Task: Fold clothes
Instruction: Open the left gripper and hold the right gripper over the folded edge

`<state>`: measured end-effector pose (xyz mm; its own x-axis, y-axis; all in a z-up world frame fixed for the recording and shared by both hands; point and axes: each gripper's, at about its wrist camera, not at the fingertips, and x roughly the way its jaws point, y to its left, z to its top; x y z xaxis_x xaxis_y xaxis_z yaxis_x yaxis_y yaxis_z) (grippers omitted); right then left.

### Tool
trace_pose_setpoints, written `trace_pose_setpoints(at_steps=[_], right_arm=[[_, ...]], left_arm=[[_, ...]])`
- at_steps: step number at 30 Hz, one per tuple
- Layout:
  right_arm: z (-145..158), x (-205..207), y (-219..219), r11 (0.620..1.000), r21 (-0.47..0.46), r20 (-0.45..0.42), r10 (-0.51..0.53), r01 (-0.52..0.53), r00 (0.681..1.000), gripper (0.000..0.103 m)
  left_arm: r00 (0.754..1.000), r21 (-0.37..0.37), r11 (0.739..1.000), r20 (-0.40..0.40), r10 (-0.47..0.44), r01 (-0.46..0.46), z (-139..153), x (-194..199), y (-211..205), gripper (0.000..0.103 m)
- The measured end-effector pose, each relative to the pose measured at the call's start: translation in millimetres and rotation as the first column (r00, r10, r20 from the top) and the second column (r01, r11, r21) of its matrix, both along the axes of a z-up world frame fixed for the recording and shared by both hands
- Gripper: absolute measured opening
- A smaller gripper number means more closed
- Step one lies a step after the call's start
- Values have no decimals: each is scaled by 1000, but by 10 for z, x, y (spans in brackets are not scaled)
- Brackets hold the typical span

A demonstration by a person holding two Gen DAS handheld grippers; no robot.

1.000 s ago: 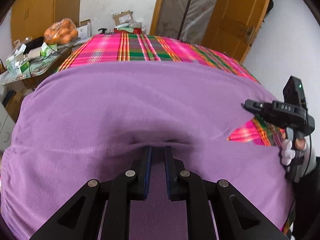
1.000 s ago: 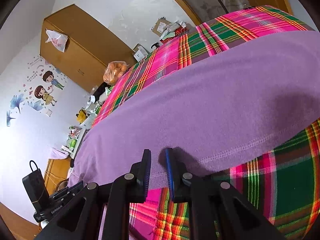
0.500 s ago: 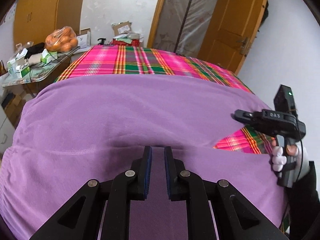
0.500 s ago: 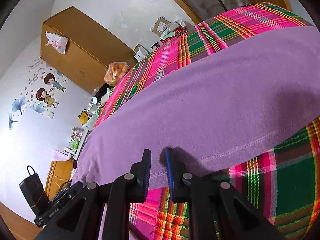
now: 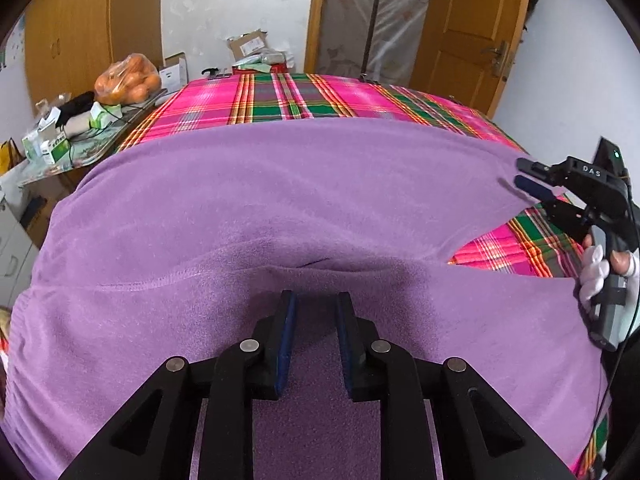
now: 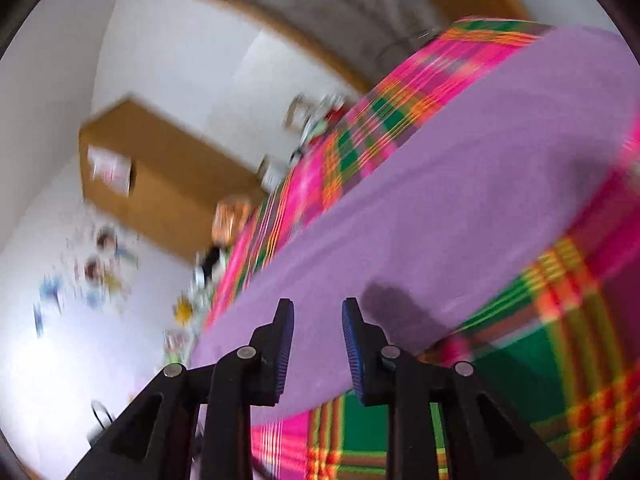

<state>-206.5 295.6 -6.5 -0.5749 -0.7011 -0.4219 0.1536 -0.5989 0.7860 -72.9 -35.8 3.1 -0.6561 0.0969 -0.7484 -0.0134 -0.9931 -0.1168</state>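
A purple garment (image 5: 280, 200) lies spread across the pink and green plaid bed (image 5: 280, 96). My left gripper (image 5: 314, 300) hovers low over its near fold, jaws opening; the cloth lies flat under the gap and the pads do not press it. In the left wrist view my right gripper (image 5: 522, 173), in a white-gloved hand (image 5: 596, 276), is at the garment's right edge with its fingers apart. The right wrist view is blurred: the right gripper (image 6: 316, 308) is opening above the purple garment (image 6: 460, 184) near its hem, with nothing pinched.
A cluttered side table (image 5: 80, 136) with a bag of oranges (image 5: 128, 84) stands left of the bed. Cardboard boxes (image 5: 248, 44) sit beyond the far end. A wooden door (image 5: 468, 28) is at the back right, a wardrobe (image 5: 80, 32) at the back left.
Both grippers' jaws have parted and let go of the purple cloth. The right gripper has rolled and swung sideways, blurring its view. The left gripper has hardly moved.
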Motion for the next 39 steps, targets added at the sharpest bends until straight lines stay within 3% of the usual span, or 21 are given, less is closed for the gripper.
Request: trace_pose_setpoints(at_steps=[4, 15, 21, 26, 28, 33, 39], right_arm=[[-74, -41, 146, 998, -38, 46, -50, 52, 998, 25], [-6, -108, -79, 990, 139, 45, -27, 21, 999, 18], [22, -114, -190, 982, 189, 41, -34, 26, 999, 17], [7, -80, -167, 977, 208, 37, -42, 34, 998, 15], [7, -92, -184, 977, 213, 36, -42, 34, 998, 15], [24, -85, -174, 978, 207, 38, -39, 30, 998, 15], [3, -83, -160, 982, 187, 45, -38, 29, 998, 15]], left_arm=[[1000, -11, 1000, 1, 11, -11, -4, -8, 32, 22], [1000, -38, 999, 4, 17, -17, 10, -30, 83, 24], [1000, 73, 997, -2, 18, -17, 11, -11, -54, 24], [1000, 113, 993, -10, 28, -27, 15, 15, -110, 24], [999, 114, 993, -23, 45, -42, 33, 73, -145, 24], [990, 37, 995, -106, 98, -95, 192, 263, -232, 24], [976, 27, 983, -120, 182, -180, 254, 351, -458, 24]])
